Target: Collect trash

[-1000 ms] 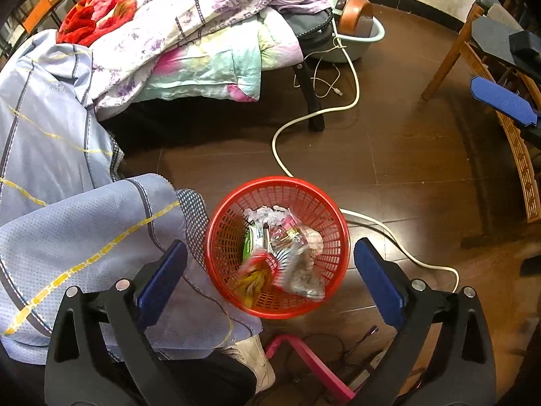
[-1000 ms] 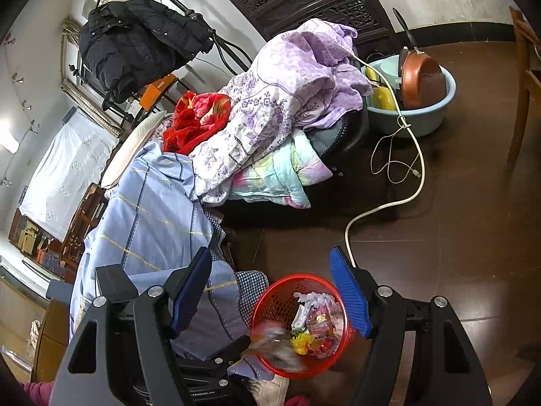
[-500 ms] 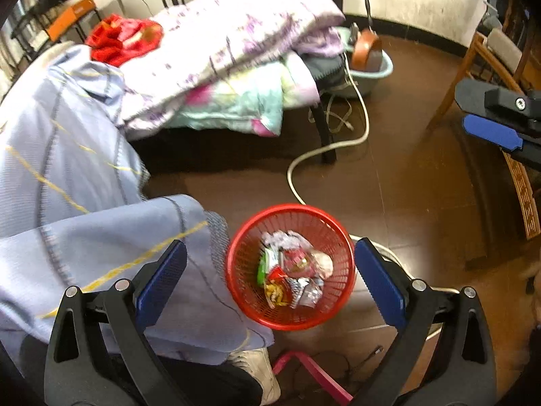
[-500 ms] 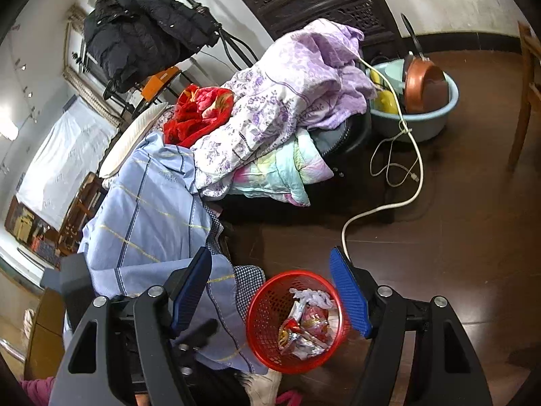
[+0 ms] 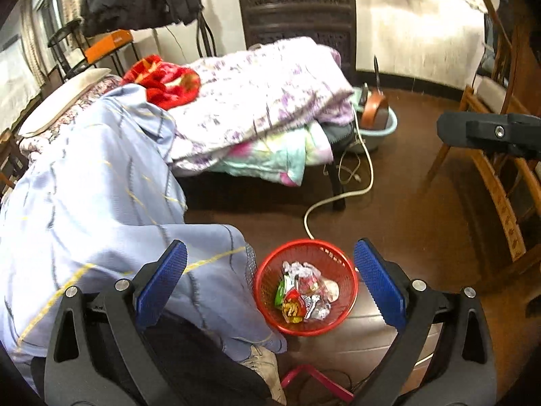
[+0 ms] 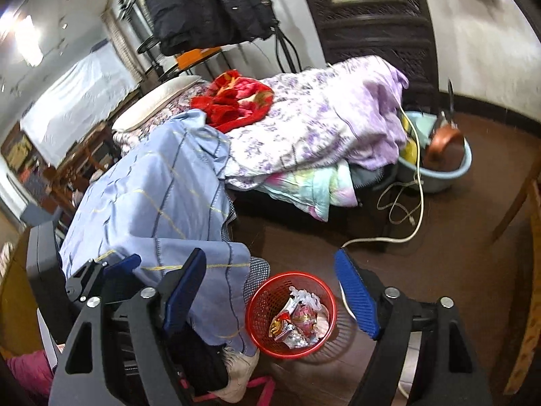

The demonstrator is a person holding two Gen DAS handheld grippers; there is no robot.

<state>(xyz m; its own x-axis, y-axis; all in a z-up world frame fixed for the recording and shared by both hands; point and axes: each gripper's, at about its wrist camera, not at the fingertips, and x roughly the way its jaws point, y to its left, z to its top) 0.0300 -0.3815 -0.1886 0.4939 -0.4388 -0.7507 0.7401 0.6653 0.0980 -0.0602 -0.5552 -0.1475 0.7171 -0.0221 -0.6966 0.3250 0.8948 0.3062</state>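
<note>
1 red basket (image 5: 267,291) on floor (image 5: 422,223) beside bed, upright, mouth up, round so no long axis | several crumpled wrappers (image 5: 304,296) inside, count unclear, print unreadable | left gripper (image 5: 270,284) fingers spread, empty | right gripper (image 6: 270,297) fingers opening, nothing between | 1 basin (image 6: 463,165), 1 white cord (image 5: 338,199)

Dim, motion-blurred, fisheye-warped edges

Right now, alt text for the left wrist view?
Open, empty left claw frames a red basket of crumpled wrappers on a dark floor. A blue cloth drapes at left, piled bedding lies behind.
</note>
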